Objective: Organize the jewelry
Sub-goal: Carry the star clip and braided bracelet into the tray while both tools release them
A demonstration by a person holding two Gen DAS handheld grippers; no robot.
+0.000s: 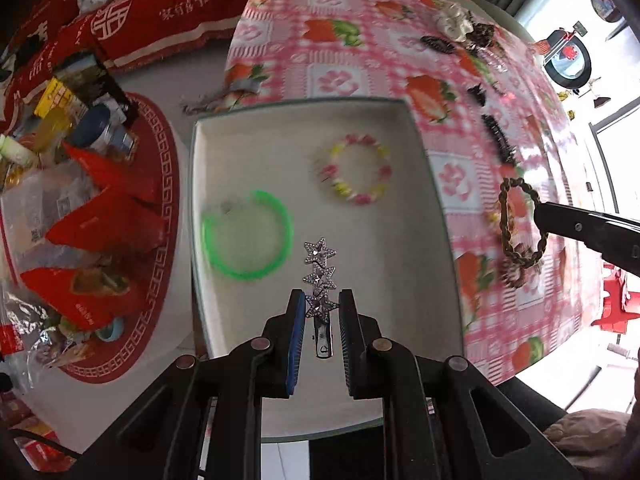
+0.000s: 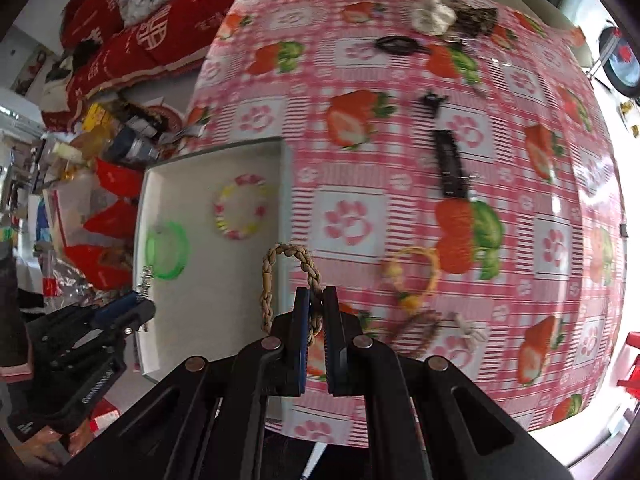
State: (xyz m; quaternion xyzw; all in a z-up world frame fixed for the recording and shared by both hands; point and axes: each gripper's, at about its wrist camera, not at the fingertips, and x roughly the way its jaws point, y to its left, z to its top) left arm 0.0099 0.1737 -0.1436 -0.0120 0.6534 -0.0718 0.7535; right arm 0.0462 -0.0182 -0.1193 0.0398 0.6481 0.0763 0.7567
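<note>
A white tray [image 1: 416, 148] lies on the strawberry tablecloth and holds a green bangle [image 1: 248, 236] and a pink-and-yellow bead bracelet [image 1: 356, 172]. My left gripper [image 1: 319, 308] is above the tray's near part, its fingers around a silver star hair clip [image 1: 319, 268] that sticks out forward. My right gripper [image 2: 316, 304] is shut on a braided tan rope bracelet [image 2: 280, 272] and holds it above the tray's right edge [image 2: 286, 184]. The bracelet also shows in the left wrist view [image 1: 516, 232].
On the cloth lie a yellow bracelet [image 2: 416, 272], a long black clip [image 2: 450, 164], a small black claw clip [image 2: 432, 100], an oval black clip [image 2: 398, 46], a white scrunchie [image 2: 434, 14] and brown beads [image 2: 416, 330]. Red packets and bottles [image 1: 92, 200] crowd the left.
</note>
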